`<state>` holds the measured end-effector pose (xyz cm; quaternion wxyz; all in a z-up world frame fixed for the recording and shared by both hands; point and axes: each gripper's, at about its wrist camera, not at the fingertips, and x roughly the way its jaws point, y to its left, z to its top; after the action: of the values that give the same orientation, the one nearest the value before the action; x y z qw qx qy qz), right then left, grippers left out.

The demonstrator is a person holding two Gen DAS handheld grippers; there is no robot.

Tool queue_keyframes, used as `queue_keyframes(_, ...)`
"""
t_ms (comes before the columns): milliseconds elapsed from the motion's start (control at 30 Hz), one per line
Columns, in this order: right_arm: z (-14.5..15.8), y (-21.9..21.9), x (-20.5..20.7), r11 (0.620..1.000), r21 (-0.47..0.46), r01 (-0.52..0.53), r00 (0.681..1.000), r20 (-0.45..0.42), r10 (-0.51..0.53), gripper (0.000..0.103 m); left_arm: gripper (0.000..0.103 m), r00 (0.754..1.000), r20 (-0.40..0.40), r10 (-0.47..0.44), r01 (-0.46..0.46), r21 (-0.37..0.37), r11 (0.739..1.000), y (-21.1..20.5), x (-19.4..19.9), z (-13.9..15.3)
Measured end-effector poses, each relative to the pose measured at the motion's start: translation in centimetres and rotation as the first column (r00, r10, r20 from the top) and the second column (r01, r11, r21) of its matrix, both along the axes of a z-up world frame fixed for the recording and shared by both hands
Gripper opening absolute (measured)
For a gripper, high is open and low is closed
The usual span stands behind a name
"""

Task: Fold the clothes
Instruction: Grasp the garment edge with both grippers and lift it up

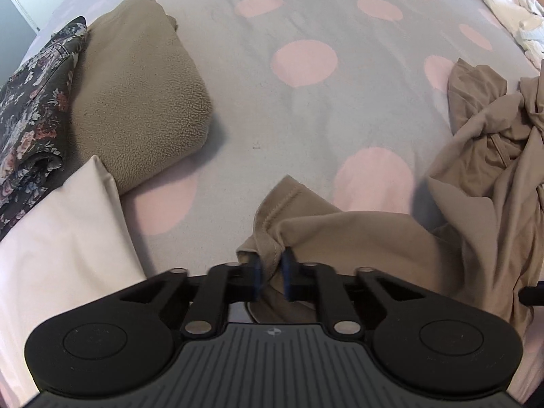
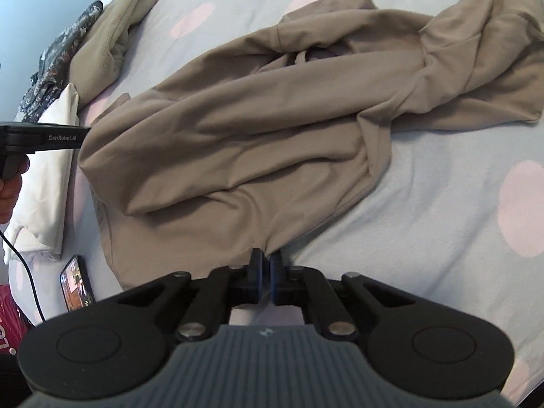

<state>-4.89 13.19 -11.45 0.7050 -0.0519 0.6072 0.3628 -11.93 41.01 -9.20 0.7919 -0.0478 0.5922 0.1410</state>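
A tan long-sleeved garment (image 2: 238, 136) lies crumpled across the grey bedspread with pink dots (image 2: 442, 204). My left gripper (image 1: 271, 265) is shut on a hemmed corner of the tan garment (image 1: 357, 238), which bunches between the blue pads. My right gripper (image 2: 266, 265) is shut on the garment's near edge, low on the bedspread. The body of the left gripper (image 2: 40, 139) shows at the left edge of the right wrist view, beside the garment.
At the left lie a folded olive fleece (image 1: 136, 95), a dark floral garment (image 1: 30, 108) and a folded cream cloth (image 1: 61, 238). White clothes (image 1: 516, 20) sit at the far right. A phone (image 2: 76, 282) lies near the bed's edge.
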Motion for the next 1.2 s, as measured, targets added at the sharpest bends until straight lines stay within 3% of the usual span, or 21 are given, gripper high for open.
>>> queue_keyframes(233, 5.2, -5.0, 2.0, 0.994, 0.089, 0.057, 0.996, 0.060, -0.063, 0.003, 0.003, 1.000, -0.006, -0.022, 0.022, -0.031, 0.999, -2.0, -1.3, 3.2)
queue_keyframes(433, 10.3, -8.1, 3.2, 0.997, 0.078, 0.018, 0.984, 0.175, -0.032, 0.003, 0.003, 0.986, -0.017, -0.166, 0.165, -0.052, 0.985, -7.5, -2.9, 6.6)
queue_keyframes(567, 13.1, -11.2, 3.9, 0.999, 0.043, -0.014, 0.974, 0.227, 0.004, 0.003, 0.003, 0.964, 0.003, -0.266, 0.264, -0.132, 0.955, -11.3, -4.8, 8.3)
queue_keyframes(700, 14.6, -14.3, 3.7, 0.999, 0.005, -0.054, 0.974, 0.221, 0.052, 0.003, 0.003, 0.932, 0.000, -0.362, 0.354, -0.216, 0.910, -15.4, -6.8, 9.3)
queue_keyframes(867, 15.2, -16.7, 1.6, 0.989, -0.082, -0.119, 0.963, 0.234, 0.135, 0.003, 0.003, 0.921, 0.005, -0.390, 0.373, -0.308, 0.875, -18.9, -9.5, 9.6)
queue_keyframes(1133, 12.2, -18.5, 0.1, 0.966, -0.192, -0.171, 0.966, 0.163, 0.203, 0.004, 0.003, 0.932, -0.043, -0.360, 0.325, -0.343, 0.882, -21.1, -11.4, 6.6)
queue_keyframes(1200, 11.7, -18.7, 0.2, 0.963, -0.208, -0.172, 0.966, 0.154, 0.206, 0.009, 0.006, 0.930, -0.059, -0.364, 0.325, -0.331, 0.886, -21.5, -11.5, 6.2)
